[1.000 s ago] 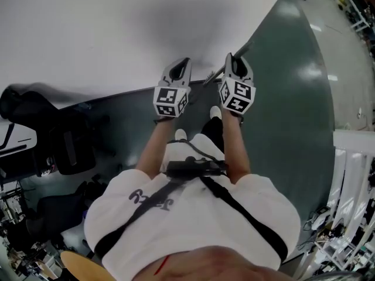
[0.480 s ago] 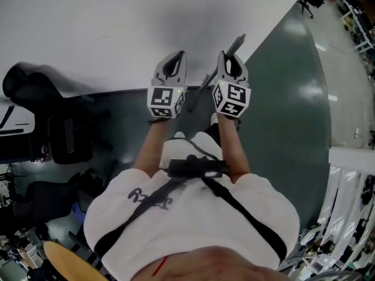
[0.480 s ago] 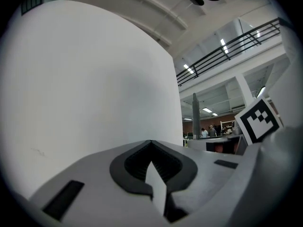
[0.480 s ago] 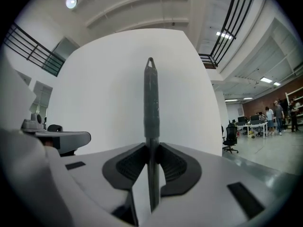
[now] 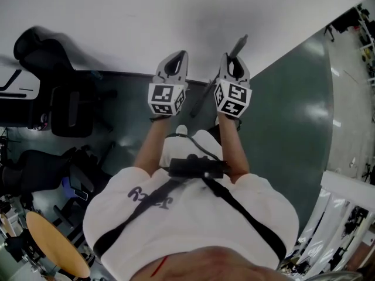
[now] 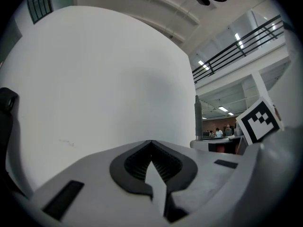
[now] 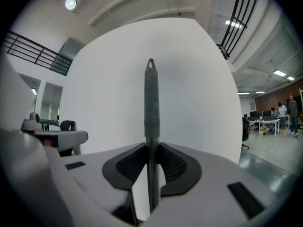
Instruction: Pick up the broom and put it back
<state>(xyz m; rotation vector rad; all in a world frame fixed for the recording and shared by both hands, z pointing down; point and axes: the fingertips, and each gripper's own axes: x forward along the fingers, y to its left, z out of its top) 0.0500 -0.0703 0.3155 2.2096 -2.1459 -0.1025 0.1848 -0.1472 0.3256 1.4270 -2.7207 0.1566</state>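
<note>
White wall [image 5: 117, 16] fills 12 o'clock of the head view and is the backdrop in both gripper views. Dark green glossy floor [image 5: 293, 116] runs from 3 o'clock, with light glare on it. A person in a white shirt [image 5: 193, 215] with black straps is at 6 o'clock, both arms out toward the wall. Black chairs [image 5: 64, 116] sit at 9 o'clock against the wall. White railing [image 5: 345, 204] is at 4 o'clock. A round wooden tabletop [image 5: 55, 247] is at 7 o'clock.

The left gripper [image 5: 179, 56] is at 12 o'clock of the person. Its jaws are pressed together with nothing between them [image 6: 150, 143].

The right gripper [image 5: 234, 60] is just beside it, at its 3 o'clock. Its jaws are clamped on the broom [image 7: 151, 103].

The broom [image 5: 202, 95] has a thin dark handle that stands upright through the right jaws. A loop end shows at 12 o'clock. In the head view the shaft slants from the right gripper toward 7 o'clock, passing between the two grippers. The brush end can't be made out. In the left gripper view the handle [image 6: 197, 112] is at 3 o'clock, clear of the left jaws.
</note>
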